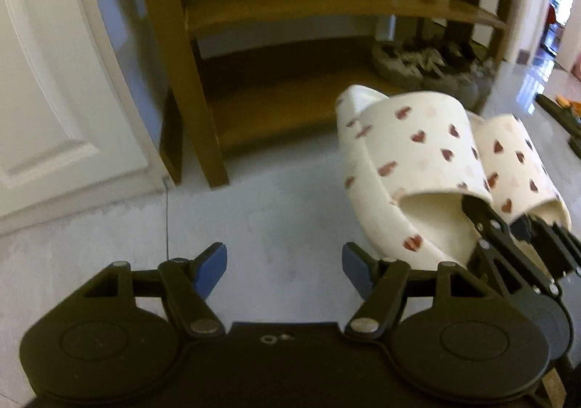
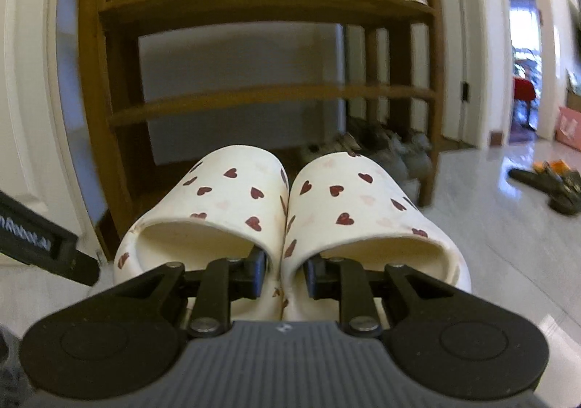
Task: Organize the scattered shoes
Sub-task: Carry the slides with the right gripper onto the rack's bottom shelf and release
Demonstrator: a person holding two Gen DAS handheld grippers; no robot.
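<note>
Step in hand: I judge I am carrying the pair of heart-print slippers (image 2: 287, 211) toward the wooden shoe rack (image 2: 261, 8) to set them on a shelf.
Right tool (image 2: 285, 270): narrow, with one finger inside each slipper, pinching the two inner walls together; both slippers hang from this one grip, clear of the floor (image 1: 276, 211).
Left tool (image 1: 285, 259): wide, with nothing between its blue pads (image 1: 214, 255); it hangs just beside the slippers, to their left.
Where the slippers are: in front of the rack, toes toward it, side by side and touching.
Free space: the middle shelf (image 1: 326, 4) looks bare; grey shoes (image 1: 432, 63) fill the right of the bottom shelf (image 1: 276, 110), whose left is bare.
How I'd do it well: keep the pinch firm, keep the soles level, enter toes first, clear the shelf edge, and release only once the soles rest.
Risk: one slipper could slip out, since the hold is only on thin walls.
Stray item: a dark shoe with orange (image 2: 552, 182) lies on the floor to the right.
</note>
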